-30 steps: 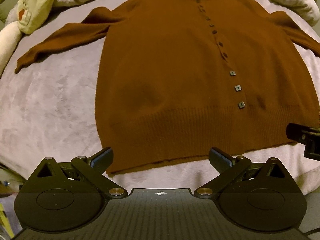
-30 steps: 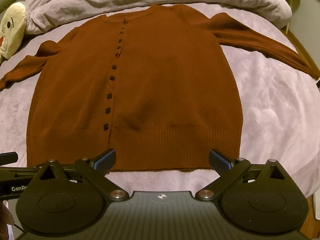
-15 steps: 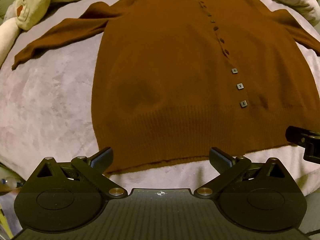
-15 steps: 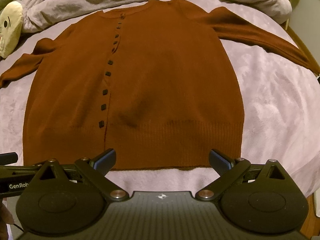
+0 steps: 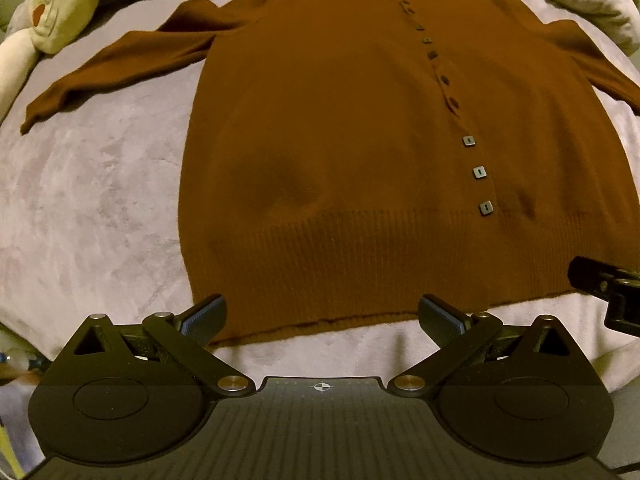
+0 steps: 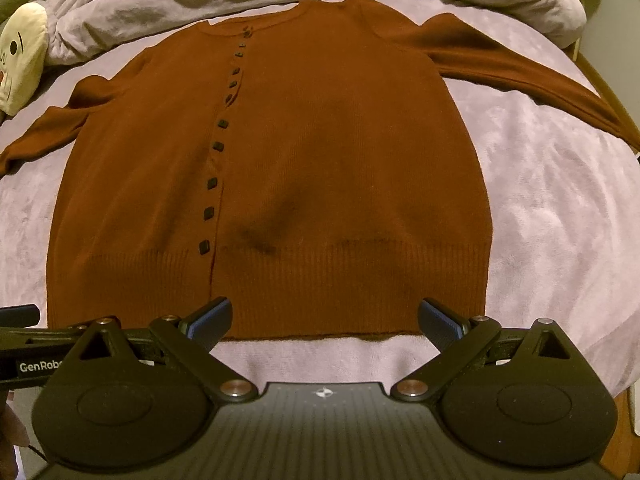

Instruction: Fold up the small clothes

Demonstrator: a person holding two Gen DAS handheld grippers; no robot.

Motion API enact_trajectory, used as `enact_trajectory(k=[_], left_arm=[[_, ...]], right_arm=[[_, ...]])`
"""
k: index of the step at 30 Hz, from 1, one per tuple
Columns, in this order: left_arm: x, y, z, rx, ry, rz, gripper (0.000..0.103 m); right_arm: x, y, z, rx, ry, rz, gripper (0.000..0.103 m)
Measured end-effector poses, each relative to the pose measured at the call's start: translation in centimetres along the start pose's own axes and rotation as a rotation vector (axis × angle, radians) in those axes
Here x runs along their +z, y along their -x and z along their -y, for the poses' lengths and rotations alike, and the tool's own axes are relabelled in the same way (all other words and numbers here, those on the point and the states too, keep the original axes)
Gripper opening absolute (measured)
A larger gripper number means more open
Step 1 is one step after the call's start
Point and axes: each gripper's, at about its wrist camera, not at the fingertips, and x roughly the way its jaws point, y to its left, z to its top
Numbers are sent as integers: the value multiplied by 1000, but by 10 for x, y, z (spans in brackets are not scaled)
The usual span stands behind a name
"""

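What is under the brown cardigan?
The cardigan lies flat, buttoned, on a lilac plush blanket, which shows all round its hem and sleeves. Whether anything else lies beneath its body cannot be seen; the knit covers it.

cardigan (image 5: 340,140) right sleeve cut off, plush toy (image 5: 60,4) cropped

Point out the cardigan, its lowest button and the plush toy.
cardigan (image 5: 340,152): left wrist view, on the front panel.
lowest button (image 5: 485,208): left wrist view, on the button's face, just above the ribbed hem.
plush toy (image 5: 60,4): left wrist view, on its yellow face.
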Motion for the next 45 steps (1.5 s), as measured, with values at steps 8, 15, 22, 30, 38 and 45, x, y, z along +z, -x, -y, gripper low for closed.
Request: enact_trajectory(k=[8,15,22,30,38,45], left_arm=[[0,1,0,-2,-1,1,103],[-2,2,0,-3,5,13,103],[-3,5,0,-8,10,17,103],[-4,8,2,-6,7,23,103],[-5,9,2,-6,11,28,103],[-4,9,1,-22,21,42,103]], right_arm=[[-3,4,0,5,3,18,99],[-6,7,3,14,1,31,99],[-9,13,4,35,-2,66,99],[-11,15,5,45,-8,75,99],[-12,15,4,45,-20,68,99],[-13,12,8,115,-37,50,99]])
